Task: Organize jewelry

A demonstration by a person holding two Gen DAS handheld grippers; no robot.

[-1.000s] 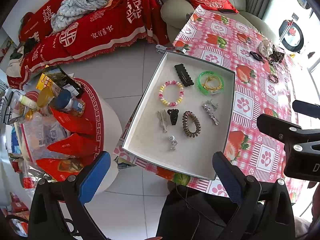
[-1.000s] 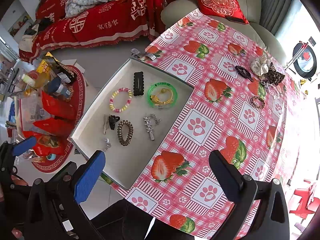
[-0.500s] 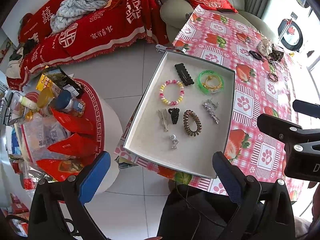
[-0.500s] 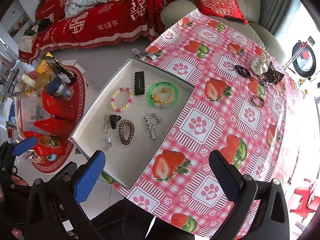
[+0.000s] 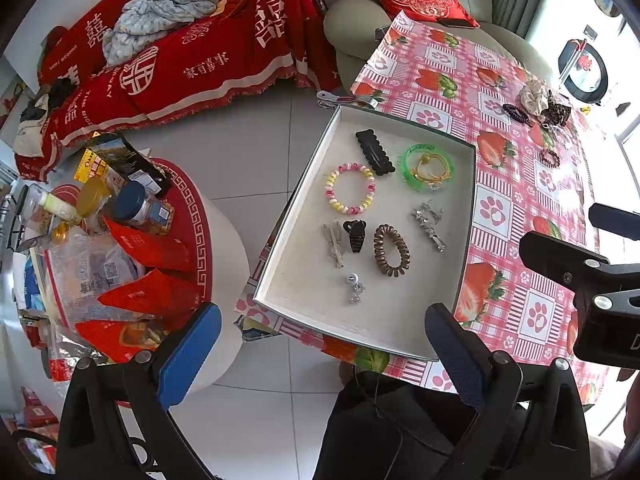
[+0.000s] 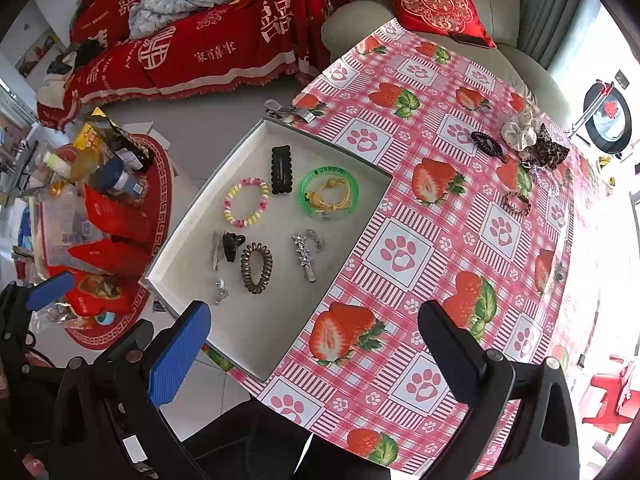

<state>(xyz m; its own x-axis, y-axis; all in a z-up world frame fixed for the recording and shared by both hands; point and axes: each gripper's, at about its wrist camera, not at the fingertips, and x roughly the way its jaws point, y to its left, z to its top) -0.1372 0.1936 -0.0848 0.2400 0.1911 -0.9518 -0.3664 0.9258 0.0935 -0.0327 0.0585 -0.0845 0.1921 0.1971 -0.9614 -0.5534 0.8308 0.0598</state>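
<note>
A white tray (image 5: 304,184) (image 6: 188,232) sits at the near left of the strawberry-print table. In it lie a black clip (image 5: 374,151), a pastel bead bracelet (image 5: 351,194), a green bangle (image 5: 427,167) with yellow cord, a silver star clip (image 5: 430,225), a brown coil tie (image 5: 391,249), a small black claw clip (image 5: 355,234) and a small earring (image 5: 354,286). On the far cloth lie a black coil tie (image 6: 486,143), scrunchies (image 6: 534,140) and a beaded bracelet (image 6: 516,203). My left gripper (image 5: 320,356) and right gripper (image 6: 316,354) hover open and empty above the table's near edge.
A round red-topped side table (image 5: 192,216) crowded with jars, bottles and red packets stands left of the table. A red-draped sofa (image 5: 180,52) and a beige armchair with a red cushion (image 6: 436,4) lie beyond. A metal clip (image 6: 286,110) grips the tablecloth edge.
Both views have shifted slightly; the tray and table sit a touch higher and farther in the frames. Nothing on the table has moved and both grippers stay open.
</note>
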